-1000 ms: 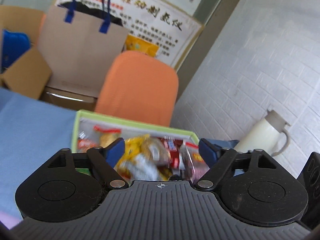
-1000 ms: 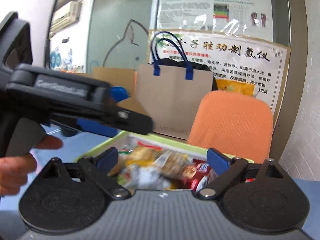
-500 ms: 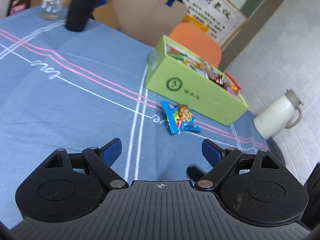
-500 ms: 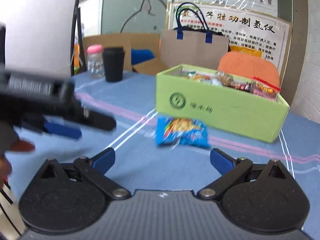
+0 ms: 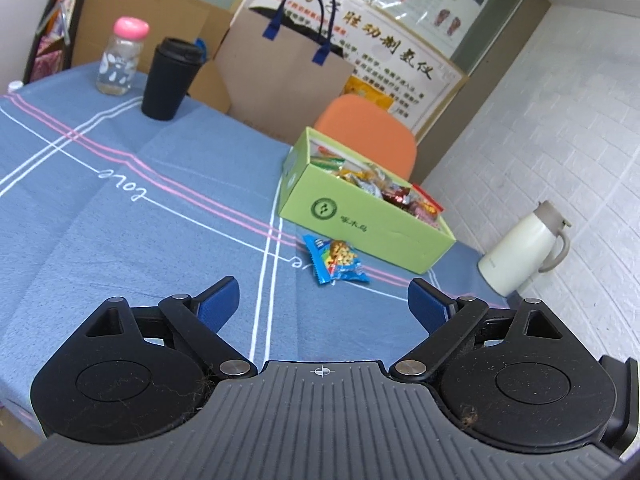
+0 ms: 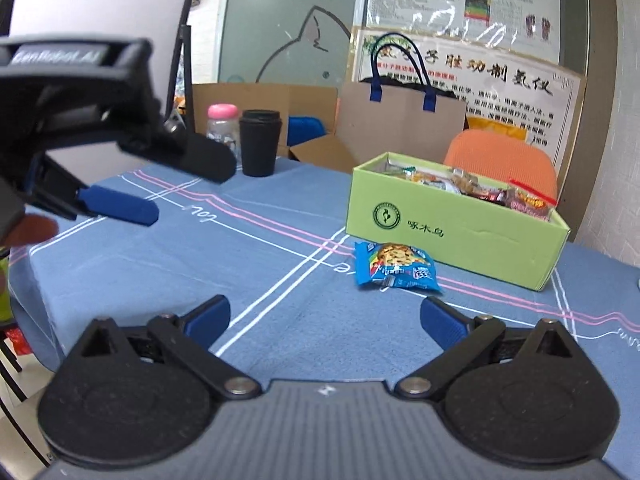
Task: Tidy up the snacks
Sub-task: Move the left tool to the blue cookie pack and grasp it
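A worktop covered by a blue cloth with pink and white lines is seen from two hand-held grippers. The left gripper is held above the cloth with its jaws spread wide; they have just been opening, and nothing is between them. The right gripper is also held over the cloth, its jaws wide apart and empty. In the right wrist view, the left gripper is seen at the upper left, out over the cloth, with part of a hand behind it.

A blue snack packet lies flat on the cloth, just in front of a green box, near it but not clearly touching. The box is open at the top and filled with mixed snack packets. The blue packet lies ahead of both grippers, apart from their jaws.

At the far side of the worktop, a black cup stands upright beside a clear bottle with a pink cap. A white jug stands to the right of the box. Behind the worktop, an orange chair, a brown paper bag with blue handles and cardboard boxes are seen before a wall with posters.
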